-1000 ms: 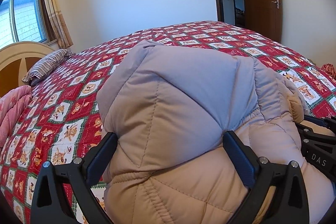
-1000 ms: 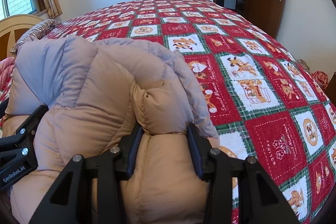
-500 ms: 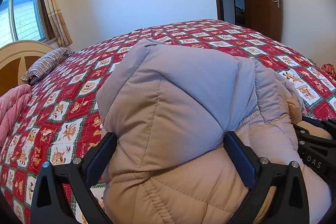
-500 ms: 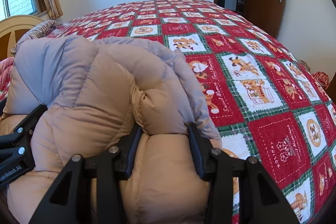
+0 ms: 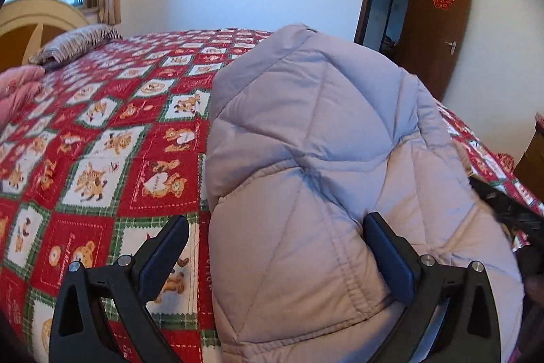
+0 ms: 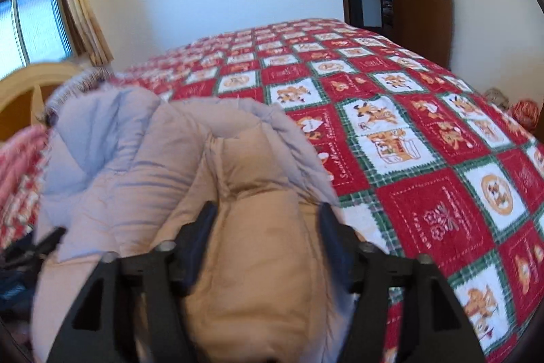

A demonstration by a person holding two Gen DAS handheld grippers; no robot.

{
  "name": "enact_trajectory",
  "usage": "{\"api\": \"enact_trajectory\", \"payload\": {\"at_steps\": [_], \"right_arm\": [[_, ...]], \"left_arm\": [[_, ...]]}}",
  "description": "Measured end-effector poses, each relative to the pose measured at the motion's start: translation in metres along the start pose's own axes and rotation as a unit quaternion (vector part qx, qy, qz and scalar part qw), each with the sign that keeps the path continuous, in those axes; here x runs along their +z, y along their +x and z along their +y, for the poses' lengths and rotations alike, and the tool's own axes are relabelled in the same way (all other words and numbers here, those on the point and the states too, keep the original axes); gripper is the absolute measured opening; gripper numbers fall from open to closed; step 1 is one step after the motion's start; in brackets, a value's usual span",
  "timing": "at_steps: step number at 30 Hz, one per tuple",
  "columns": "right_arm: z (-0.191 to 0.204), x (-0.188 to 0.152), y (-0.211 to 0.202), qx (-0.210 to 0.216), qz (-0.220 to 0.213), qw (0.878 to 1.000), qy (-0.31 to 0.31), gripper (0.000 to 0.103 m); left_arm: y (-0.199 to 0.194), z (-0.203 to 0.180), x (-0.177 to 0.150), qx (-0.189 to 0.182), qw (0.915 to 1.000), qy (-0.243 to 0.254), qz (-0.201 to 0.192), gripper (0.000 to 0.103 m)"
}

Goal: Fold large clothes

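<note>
A bulky beige quilted down coat [image 5: 316,159] lies bunched on the bed, lifted into a hump. My left gripper [image 5: 275,250] has its jaws wide apart. The coat's edge sits against the right finger [image 5: 387,257], while the left finger [image 5: 163,254] stands free over the quilt. My right gripper [image 6: 268,233] is shut on a thick fold of the coat [image 6: 258,227], the padding bulging between its fingers. The right gripper's body shows at the right edge of the left wrist view [image 5: 510,210].
A red, white and green patchwork quilt [image 6: 425,142] covers the bed. A striped pillow [image 5: 74,43] and a pink blanket [image 5: 17,91] lie by the wooden headboard [image 5: 37,26]. A brown door [image 5: 435,22] stands open at the far right.
My left gripper has shifted left, so the coat no longer fills its jaws and its left finger is off the fabric. The right wrist view has tipped and blurred, still clamped on the fold.
</note>
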State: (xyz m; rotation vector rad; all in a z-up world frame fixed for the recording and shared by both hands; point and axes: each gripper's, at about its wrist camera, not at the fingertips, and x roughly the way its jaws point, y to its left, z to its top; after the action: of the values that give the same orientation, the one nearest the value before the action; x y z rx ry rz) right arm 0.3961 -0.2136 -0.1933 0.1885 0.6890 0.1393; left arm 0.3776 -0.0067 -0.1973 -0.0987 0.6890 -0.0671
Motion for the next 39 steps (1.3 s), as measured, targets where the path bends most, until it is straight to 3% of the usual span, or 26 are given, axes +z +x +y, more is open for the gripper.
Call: {"api": "enact_trajectory", "payload": {"at_steps": [1,2,3,5,12,16,18,19,20,21,23,28,33,39], "right_arm": [[-0.004,-0.001,-0.007,0.002,-0.021,1.000,0.009,0.095],[-0.006,-0.003,-0.010,0.002,-0.036,0.999,0.008,0.097],[-0.006,-0.005,-0.007,-0.011,-0.030,0.999,-0.004,0.097],[-0.009,-0.006,0.004,0.004,0.000,1.000,0.004,0.096],[-0.034,-0.007,0.036,0.105,0.071,0.988,0.090,0.093],[-0.030,-0.008,0.041,0.147,0.086,0.982,0.087,0.075],[-0.028,-0.008,0.046,0.158,0.096,0.979,0.090,0.072],[-0.026,-0.007,0.046,0.160,0.096,0.978,0.090,0.065],[-0.025,-0.007,0.043,0.167,0.093,0.978,0.089,0.051],[-0.021,-0.007,0.039,0.177,0.086,0.977,0.085,0.045],[-0.013,-0.007,0.025,0.181,0.064,0.979,0.071,0.033],[-0.003,-0.008,-0.014,0.210,0.028,0.975,0.069,0.029],[0.023,-0.001,-0.047,0.249,-0.004,0.967,0.056,0.029],[0.072,0.003,-0.058,0.298,-0.010,0.954,0.025,0.028]], "left_arm": [[0.000,-0.002,0.000,0.001,1.0000,0.004,-0.003,0.102],[0.000,-0.002,-0.001,0.000,1.0000,0.005,-0.005,0.102],[-0.001,-0.001,-0.001,-0.002,1.0000,0.003,-0.005,0.102],[-0.001,0.003,-0.002,-0.011,0.9999,-0.005,-0.003,0.102],[0.014,0.016,-0.003,-0.080,0.9949,-0.052,0.033,0.102],[0.019,0.006,-0.002,-0.102,0.9932,-0.038,0.043,0.101],[0.015,-0.005,0.000,-0.105,0.9935,-0.018,0.039,0.085],[0.010,-0.011,0.000,-0.099,0.9945,-0.004,0.034,0.079],[0.005,-0.016,0.000,-0.094,0.9951,0.008,0.030,0.068],[-0.003,-0.021,0.002,-0.087,0.9957,0.022,0.024,0.056],[-0.023,-0.026,0.006,-0.081,0.9959,0.040,0.010,0.044],[-0.086,-0.027,0.016,-0.063,0.9949,0.068,-0.040,0.039],[-0.144,-0.005,0.027,-0.053,0.9937,0.064,-0.076,0.037],[-0.183,0.036,0.032,-0.012,0.9939,0.064,-0.089,0.036]]}}
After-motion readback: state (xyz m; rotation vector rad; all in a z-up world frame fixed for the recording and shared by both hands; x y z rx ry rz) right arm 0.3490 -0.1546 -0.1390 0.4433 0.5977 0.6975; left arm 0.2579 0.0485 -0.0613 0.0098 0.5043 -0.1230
